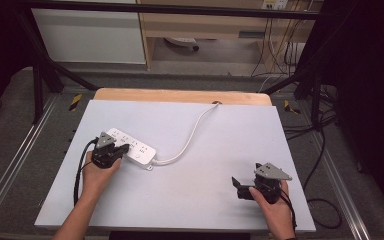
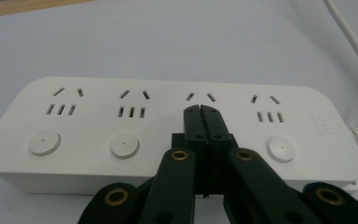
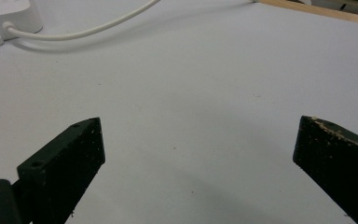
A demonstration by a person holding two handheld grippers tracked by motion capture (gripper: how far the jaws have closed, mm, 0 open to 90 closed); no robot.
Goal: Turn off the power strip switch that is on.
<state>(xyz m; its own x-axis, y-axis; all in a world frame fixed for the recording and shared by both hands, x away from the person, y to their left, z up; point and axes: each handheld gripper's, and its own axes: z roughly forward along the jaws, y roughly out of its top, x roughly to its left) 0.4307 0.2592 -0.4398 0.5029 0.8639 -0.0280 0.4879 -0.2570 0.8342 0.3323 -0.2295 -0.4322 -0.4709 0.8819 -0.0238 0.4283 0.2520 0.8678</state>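
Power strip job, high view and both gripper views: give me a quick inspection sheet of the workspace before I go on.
Surface: grey mat on a wooden table, bare apart from the strip.
Job's things: white power strip, four socket groups; three round buttons in sight in the left gripper view.
Clutter: nothing seen.
Grippers: left tongs shut, tips over the strip's third socket group, contact cannot be told; right tongs open above bare mat, holding nothing.
Cables: strip's white cord curves to the table's far edge; black leads trail from both tongs.
Surroundings: black frame, cabinets, floor cables at right.
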